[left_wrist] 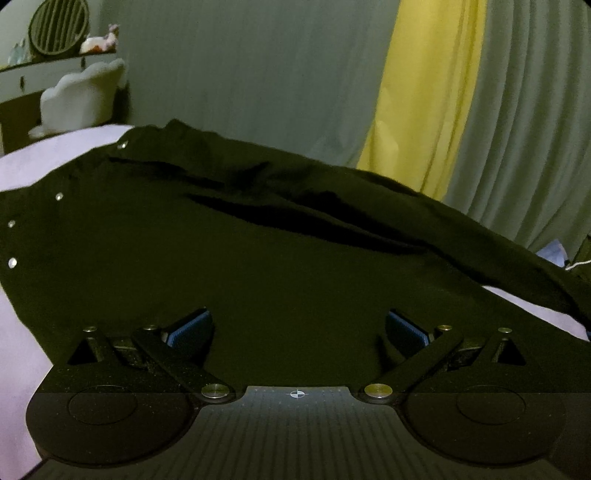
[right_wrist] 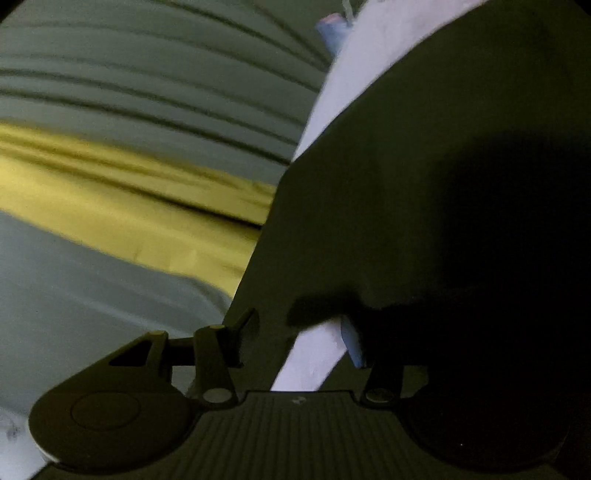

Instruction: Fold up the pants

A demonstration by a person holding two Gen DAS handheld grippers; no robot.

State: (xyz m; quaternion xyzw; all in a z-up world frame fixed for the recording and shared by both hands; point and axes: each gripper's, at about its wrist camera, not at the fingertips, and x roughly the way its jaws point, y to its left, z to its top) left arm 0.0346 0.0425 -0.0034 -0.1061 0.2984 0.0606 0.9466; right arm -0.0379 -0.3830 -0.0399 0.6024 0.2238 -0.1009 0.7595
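Note:
Black pants with small metal rivets lie spread over a pale lilac bed sheet. My left gripper is open, low over the near part of the pants, its blue pads wide apart with nothing between them. In the right wrist view my right gripper is tilted at the edge of the pants. Black cloth covers its left finger and drapes over the right blue pad, with a strip of sheet showing in the gap. Whether it pinches the cloth is unclear.
Grey-green curtains with a yellow panel hang behind the bed. A white scalloped chair and a desk with a round mirror stand at the far left. A blue item lies near the bed's far edge.

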